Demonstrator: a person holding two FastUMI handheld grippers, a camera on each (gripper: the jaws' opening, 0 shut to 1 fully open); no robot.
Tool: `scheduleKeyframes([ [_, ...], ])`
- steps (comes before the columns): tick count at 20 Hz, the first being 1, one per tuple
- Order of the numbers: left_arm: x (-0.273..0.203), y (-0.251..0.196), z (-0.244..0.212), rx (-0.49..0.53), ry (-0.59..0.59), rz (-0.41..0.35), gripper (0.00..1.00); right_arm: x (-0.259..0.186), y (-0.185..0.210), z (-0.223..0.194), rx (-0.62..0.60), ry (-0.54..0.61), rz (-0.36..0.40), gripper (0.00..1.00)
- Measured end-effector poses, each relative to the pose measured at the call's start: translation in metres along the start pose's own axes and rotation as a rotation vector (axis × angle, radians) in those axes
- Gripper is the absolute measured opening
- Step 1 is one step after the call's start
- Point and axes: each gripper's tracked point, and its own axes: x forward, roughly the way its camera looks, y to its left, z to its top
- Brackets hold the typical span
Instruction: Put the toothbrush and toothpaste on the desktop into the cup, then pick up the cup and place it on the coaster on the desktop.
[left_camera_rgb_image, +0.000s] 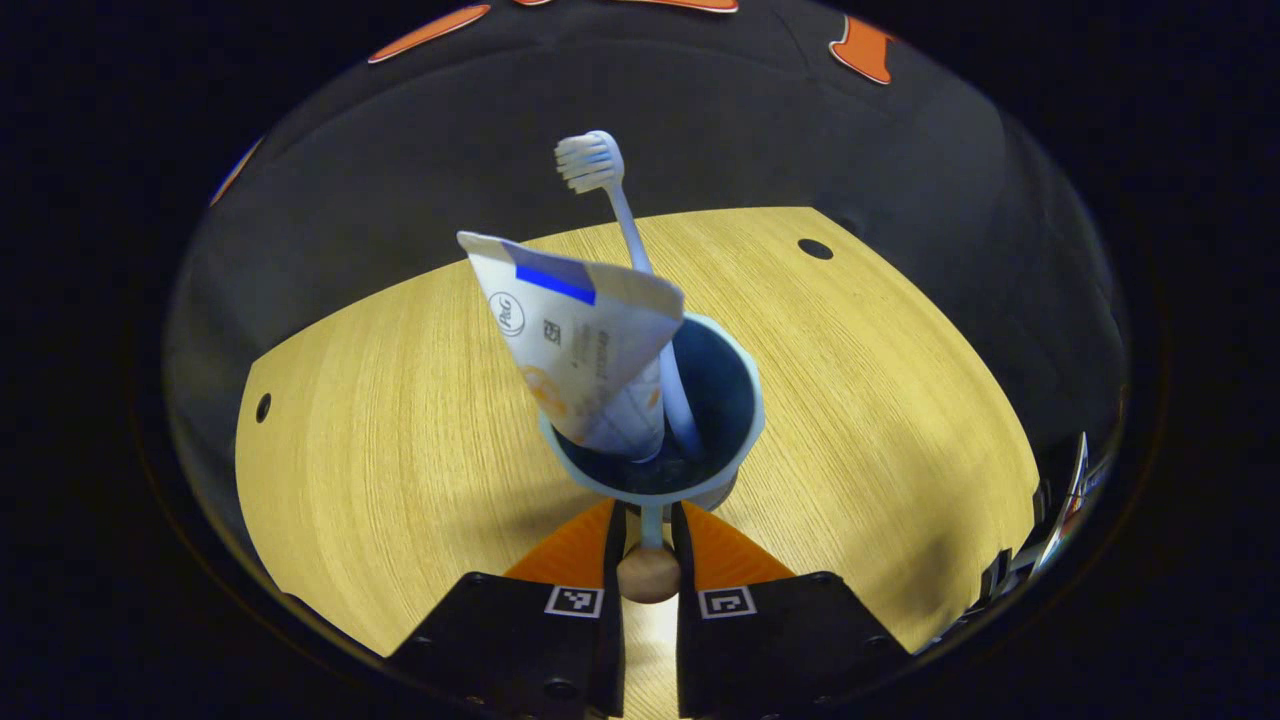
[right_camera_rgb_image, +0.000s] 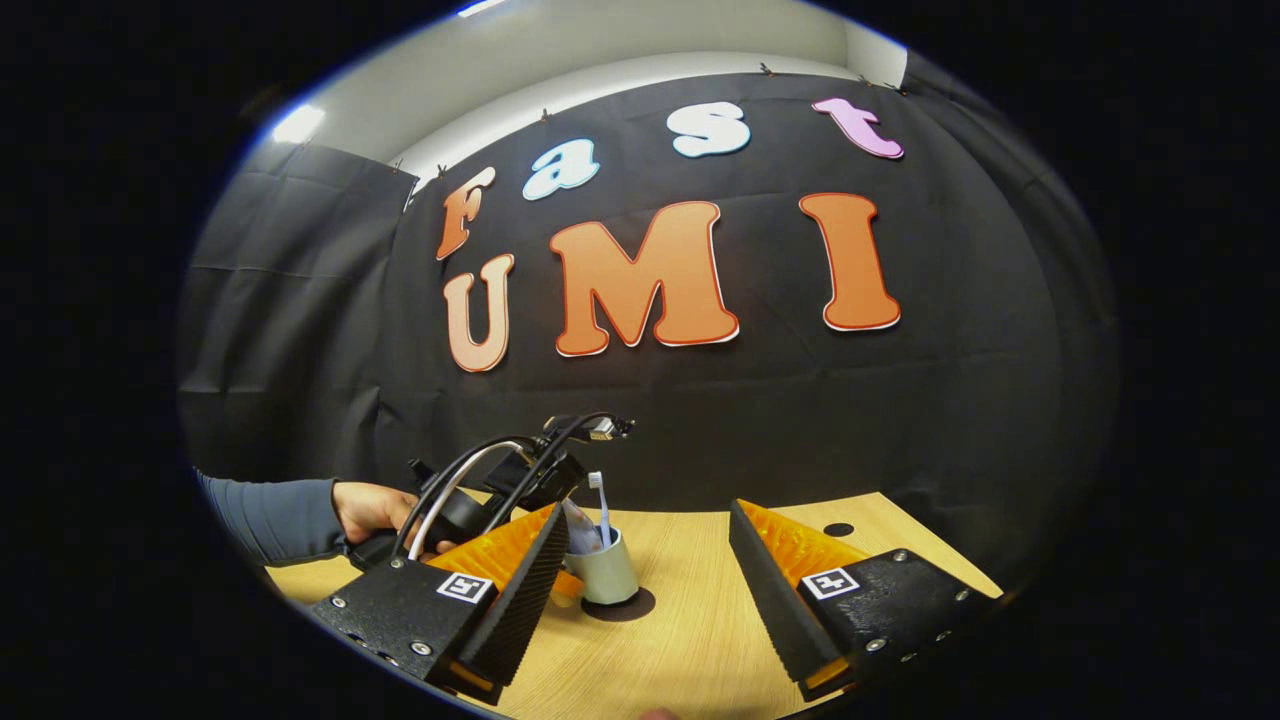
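Note:
A pale blue cup (left_camera_rgb_image: 735, 400) holds a white toothpaste tube (left_camera_rgb_image: 575, 340) and a white toothbrush (left_camera_rgb_image: 605, 180), bristles up. My left gripper (left_camera_rgb_image: 648, 525) is shut on the cup's thin handle, whose wooden knob (left_camera_rgb_image: 648, 572) sits between the fingers. In the right gripper view the cup (right_camera_rgb_image: 608, 575) stands on a dark round coaster (right_camera_rgb_image: 640, 606) on the wooden desktop (right_camera_rgb_image: 700, 640). My right gripper (right_camera_rgb_image: 648, 515) is open and holds nothing, nearer than the cup and above the desktop.
A hand (right_camera_rgb_image: 368, 510) with a grey-blue sleeve holds the left gripper's body, with its looped cables (right_camera_rgb_image: 520, 470), left of the cup. The desktop (left_camera_rgb_image: 400, 450) has small dark holes (left_camera_rgb_image: 815, 248) near its edges. Black cloth hangs behind it.

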Motion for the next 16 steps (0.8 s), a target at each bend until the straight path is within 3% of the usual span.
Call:
scheduleKeyframes([
  [5,-0.012,0.000,0.002,0.031,0.033,0.004,0.21,-0.001,-0.010,-0.013,0.021,0.029,-0.018,0.96],
  [7,-0.025,0.002,0.014,0.064,-0.013,0.019,0.36,0.000,-0.011,-0.016,0.035,0.036,-0.022,0.96],
  [9,-0.041,0.004,0.027,0.068,-0.062,0.024,0.62,0.002,-0.010,-0.016,0.039,0.037,-0.029,0.96],
  [10,-0.049,0.003,0.035,0.063,-0.093,0.019,0.82,0.003,-0.009,-0.016,0.041,0.036,-0.031,0.96],
  [11,-0.061,0.003,0.029,0.061,-0.122,0.015,0.92,0.005,-0.008,-0.014,0.043,0.034,-0.034,0.96],
  [12,-0.069,0.003,0.037,0.060,-0.156,0.016,0.96,0.006,-0.006,-0.012,0.044,0.028,-0.037,1.00],
  [13,-0.082,0.006,0.042,0.063,-0.192,0.022,0.99,0.008,-0.004,-0.009,0.043,0.020,-0.042,0.97],
  [16,-0.132,0.020,0.054,0.092,-0.354,0.078,1.00,0.012,0.002,-0.001,0.030,-0.008,-0.061,0.97],
])
